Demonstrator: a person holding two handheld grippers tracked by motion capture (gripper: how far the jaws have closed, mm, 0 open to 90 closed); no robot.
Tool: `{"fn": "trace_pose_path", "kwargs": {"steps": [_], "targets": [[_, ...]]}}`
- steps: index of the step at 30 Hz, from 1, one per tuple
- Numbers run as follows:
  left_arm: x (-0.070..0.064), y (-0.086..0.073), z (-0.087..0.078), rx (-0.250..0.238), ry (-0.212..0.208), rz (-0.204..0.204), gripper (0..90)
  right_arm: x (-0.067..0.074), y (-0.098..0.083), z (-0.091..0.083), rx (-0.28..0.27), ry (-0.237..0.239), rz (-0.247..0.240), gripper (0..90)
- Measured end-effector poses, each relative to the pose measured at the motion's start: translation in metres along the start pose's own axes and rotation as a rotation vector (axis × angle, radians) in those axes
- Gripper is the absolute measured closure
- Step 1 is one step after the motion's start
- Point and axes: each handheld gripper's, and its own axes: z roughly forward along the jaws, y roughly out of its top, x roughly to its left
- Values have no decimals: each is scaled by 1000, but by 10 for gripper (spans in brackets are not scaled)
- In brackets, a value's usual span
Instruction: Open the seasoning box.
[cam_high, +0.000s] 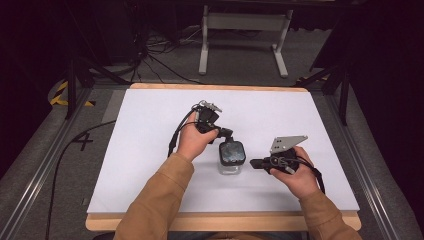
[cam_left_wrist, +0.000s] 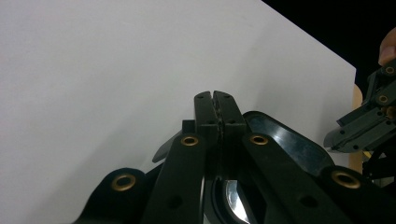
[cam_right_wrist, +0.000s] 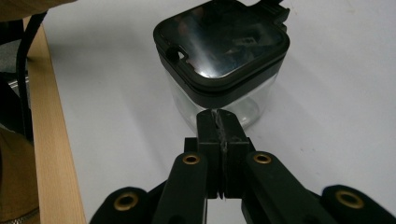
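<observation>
- Centrally, a clear square jar (cam_high: 231, 159) with a black lid (cam_right_wrist: 222, 44) stands upright on the white table (cam_high: 150, 150), between the two hands.
- Left gripper (cam_high: 226, 134): its jaws are pressed together with nothing between them, tips just over the jar's lid at its far left edge.
- Right gripper (cam_high: 254, 163): jaws closed tight and empty, pointing at the jar's side from just beside it; whether the tips touch the glass cannot be told.
- Each hand grips its own tool.
</observation>
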Motion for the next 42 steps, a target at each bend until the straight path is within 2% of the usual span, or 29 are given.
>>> {"fn": "trace_pose_path", "kwargs": {"steps": [7,15,19,21,22,24,25,26,27,29,34,42], "targets": [[0,0,1,0,0,-2,898,3,2,8,-3,14,-4,898],[-1,2,1,13,11,16,898,4,7,12,-48,20,1,899],[-1,2,1,9,14,18,898,4,7,12,-55,18,1,899],[-2,3,-1,2,27,34,895,4,8,11,-59,16,1,900],[-3,3,-3,-16,29,32,887,3,8,10,-62,14,0,900],[-4,3,-11,-33,63,48,883,3,9,10,-71,13,-1,900],[-4,3,-11,-33,63,48,887,3,9,9,-73,12,-2,900],[-7,2,-20,-39,77,50,890,3,10,9,-79,10,-6,900],[-7,2,-20,-39,77,50,892,3,10,9,-79,10,-6,900],[-12,0,-30,-53,89,57,893,3,12,9,-89,7,-11,900],[-23,-8,-50,-51,157,102,895,3,19,10,-133,1,-23,900],[-41,-31,-73,-83,152,122,897,1,31,13,-173,-1,-54,900]]}}
